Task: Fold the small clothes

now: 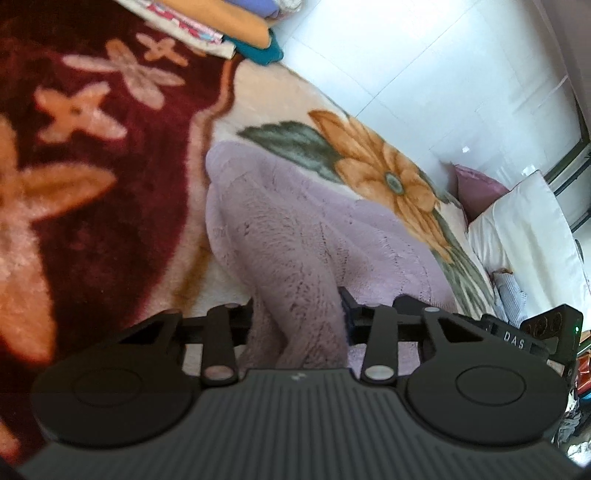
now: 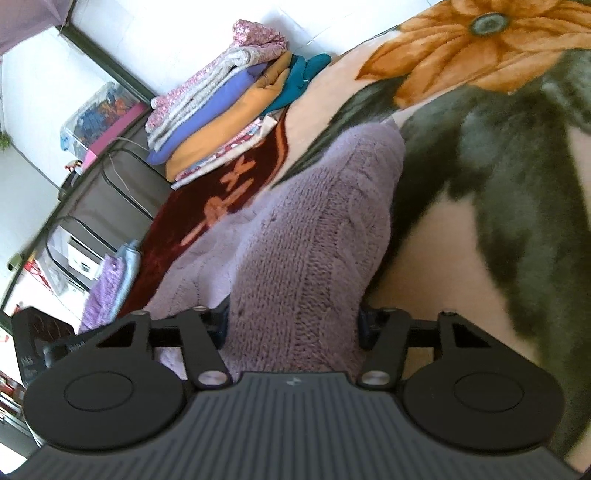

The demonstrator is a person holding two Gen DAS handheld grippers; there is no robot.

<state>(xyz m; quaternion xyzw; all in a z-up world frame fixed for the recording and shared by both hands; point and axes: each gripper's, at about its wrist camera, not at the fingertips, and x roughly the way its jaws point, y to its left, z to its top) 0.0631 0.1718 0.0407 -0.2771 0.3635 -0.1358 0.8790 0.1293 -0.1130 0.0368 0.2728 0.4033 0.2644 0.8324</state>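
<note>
A small lilac garment (image 1: 295, 229) lies on a plush floral blanket (image 1: 92, 147). In the left wrist view its fleecy side shows, and a bunched fold of it fills the gap between the jaws of my left gripper (image 1: 297, 314), which is shut on it. In the right wrist view the same garment (image 2: 325, 206) shows its cable-knit side. A thick ridge of it runs back between the jaws of my right gripper (image 2: 293, 321), which press on it from both sides. The fingertips of both grippers are mostly hidden by the cloth.
A stack of folded clothes (image 2: 221, 110) sits at the blanket's far edge, also seen in the left wrist view (image 1: 221, 22). White floor tiles (image 1: 406, 55) lie beyond the blanket. A white pillow (image 1: 528, 229) and a clear plastic box (image 2: 99, 118) stand off to the sides.
</note>
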